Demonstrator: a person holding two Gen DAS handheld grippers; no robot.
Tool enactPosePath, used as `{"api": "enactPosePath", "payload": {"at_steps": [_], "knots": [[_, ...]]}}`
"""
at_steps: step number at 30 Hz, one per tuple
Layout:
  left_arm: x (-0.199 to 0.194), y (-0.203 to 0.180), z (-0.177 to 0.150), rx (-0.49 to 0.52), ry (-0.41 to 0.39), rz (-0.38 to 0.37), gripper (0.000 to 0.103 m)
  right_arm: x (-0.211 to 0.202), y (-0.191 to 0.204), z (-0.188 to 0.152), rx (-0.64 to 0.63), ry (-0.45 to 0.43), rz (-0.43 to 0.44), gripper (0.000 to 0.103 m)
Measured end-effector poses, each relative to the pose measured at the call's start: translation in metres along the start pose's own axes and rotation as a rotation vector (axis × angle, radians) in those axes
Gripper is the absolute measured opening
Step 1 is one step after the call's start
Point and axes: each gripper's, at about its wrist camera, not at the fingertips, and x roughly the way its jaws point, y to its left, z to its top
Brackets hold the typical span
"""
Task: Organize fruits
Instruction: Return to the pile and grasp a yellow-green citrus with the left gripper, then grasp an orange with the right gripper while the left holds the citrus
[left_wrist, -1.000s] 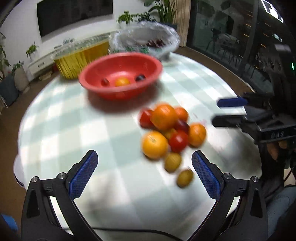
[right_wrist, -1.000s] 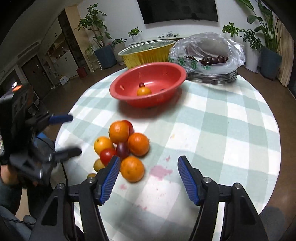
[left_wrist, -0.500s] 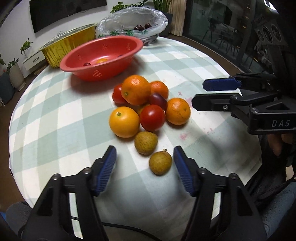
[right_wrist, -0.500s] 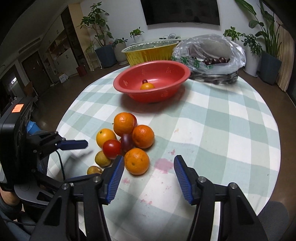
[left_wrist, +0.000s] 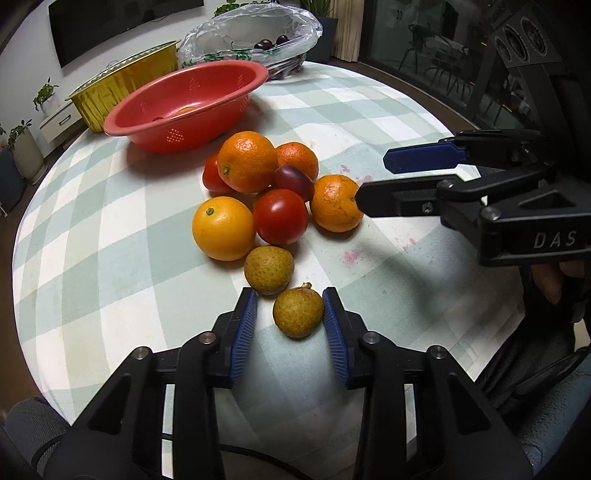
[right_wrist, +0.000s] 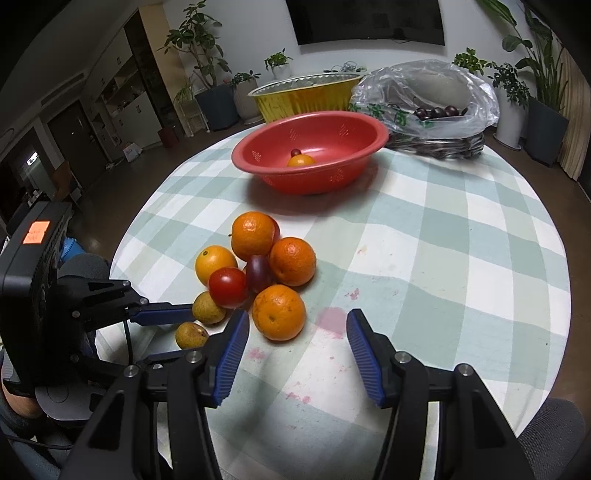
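Longan (left_wrist: 297, 313) now btwn closing left tool (left_wrist: 290, 295), prev wide.

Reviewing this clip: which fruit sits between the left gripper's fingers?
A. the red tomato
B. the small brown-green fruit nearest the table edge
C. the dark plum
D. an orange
B: the left gripper is closing around the small brown-green fruit, apart from the pile.

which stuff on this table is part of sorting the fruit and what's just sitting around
Part of the job:
- longan between the closing left gripper jaws
- second longan
- oranges
- tomatoes
- plum
- red bowl
- right gripper, open and empty

Lying about:
- gold tray
- plastic bag
- potted plants
- stains on tablecloth
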Motion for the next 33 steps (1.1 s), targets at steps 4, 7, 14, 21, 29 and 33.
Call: {"api": "enactPosePath", "payload": {"at_steps": [4, 7, 14, 21, 29, 33], "knots": [[0.0, 0.0, 0.0, 0.006, -0.006, -0.008, 0.025, 0.006, 0.001, 0.0, -0.014, 0.018, 0.003, 0.059], [-0.002, 0.0, -0.001, 0.005, -0.008, -0.021, 0.025, 0.009, 0.003, 0.001, -0.028, 0.027, 0.008, 0.059], [-0.01, 0.007, -0.01, -0.026, -0.015, -0.038, 0.025, 0.021, 0.009, 0.008, -0.079, 0.059, 0.006, 0.056], [-0.019, 0.022, -0.018, -0.074, -0.03, -0.037, 0.025, 0.037, 0.017, 0.01, -0.137, 0.109, -0.005, 0.049], [-0.022, 0.035, -0.019, -0.102, -0.044, -0.033, 0.025, 0.042, 0.02, 0.007, -0.165, 0.125, -0.033, 0.04], [-0.024, 0.038, -0.018, -0.109, -0.052, -0.031, 0.025, 0.039, 0.021, 0.006, -0.159, 0.128, -0.038, 0.039]]}}
